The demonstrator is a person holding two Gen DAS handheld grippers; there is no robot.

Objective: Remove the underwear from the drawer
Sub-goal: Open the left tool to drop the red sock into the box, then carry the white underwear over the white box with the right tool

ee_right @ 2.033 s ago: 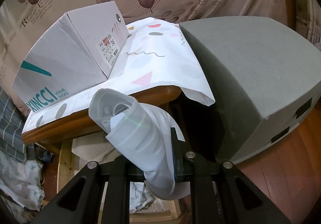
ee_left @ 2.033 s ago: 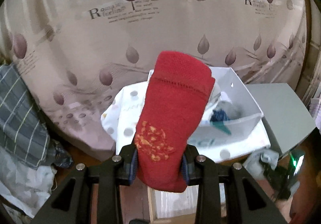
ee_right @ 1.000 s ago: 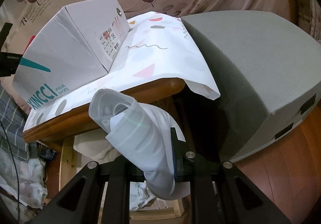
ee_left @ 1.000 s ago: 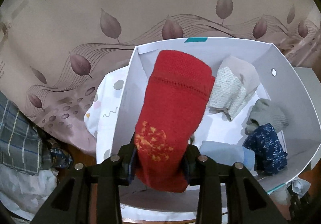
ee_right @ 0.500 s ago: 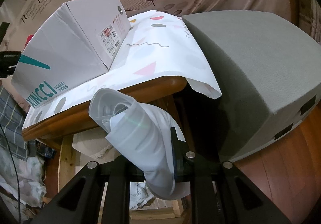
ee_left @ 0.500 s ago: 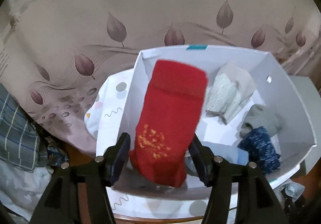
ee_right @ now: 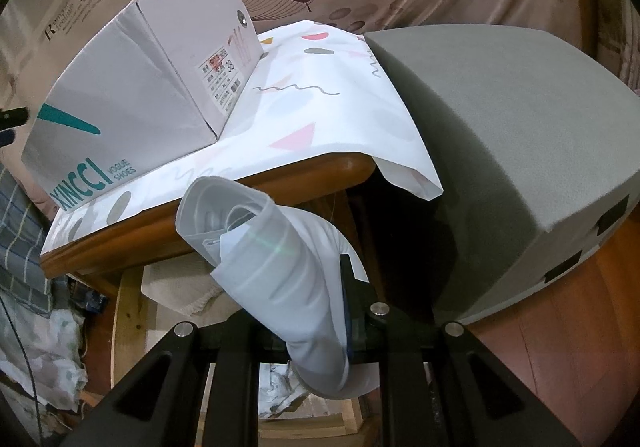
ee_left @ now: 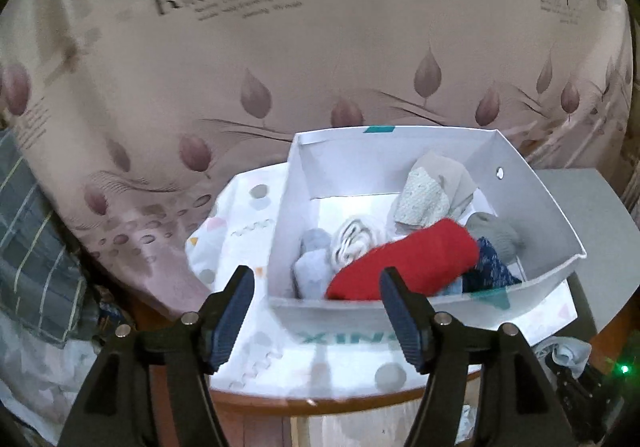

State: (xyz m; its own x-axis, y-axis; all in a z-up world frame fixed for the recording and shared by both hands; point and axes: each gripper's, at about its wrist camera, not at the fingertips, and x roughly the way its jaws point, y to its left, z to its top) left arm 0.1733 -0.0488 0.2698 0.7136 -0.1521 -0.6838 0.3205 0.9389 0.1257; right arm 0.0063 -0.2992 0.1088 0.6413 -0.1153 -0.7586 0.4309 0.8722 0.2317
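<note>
Leaf-printed curtain fabric [ee_left: 320,59] is filling the background of my left wrist view, and below it the white shoebox [ee_left: 532,203] serving as the drawer is sitting on a patterned cloth [ee_left: 248,223] over a wooden table [ee_left: 344,405]. My left gripper [ee_left: 316,311] is standing wide with nothing between its pads; its jaws have just been opening. The red garment [ee_left: 412,263] is lying loose inside the box, across a pale blue piece [ee_left: 312,263] and a striped white roll [ee_left: 356,239], beside a navy one [ee_left: 490,267] and two grey ones. So that item is sitting in the box, not out of it.

Turning to my right wrist view, the same box [ee_right: 132,87] is showing its closed outer sides on the cloth [ee_right: 320,107], next to a grey padded block [ee_right: 500,135]. My right gripper [ee_right: 320,327] is clamping a rolled white garment [ee_right: 280,263], which is hanging in the air clear of the table edge. I am judging that one piece is out, while several are waiting in the box.
</note>
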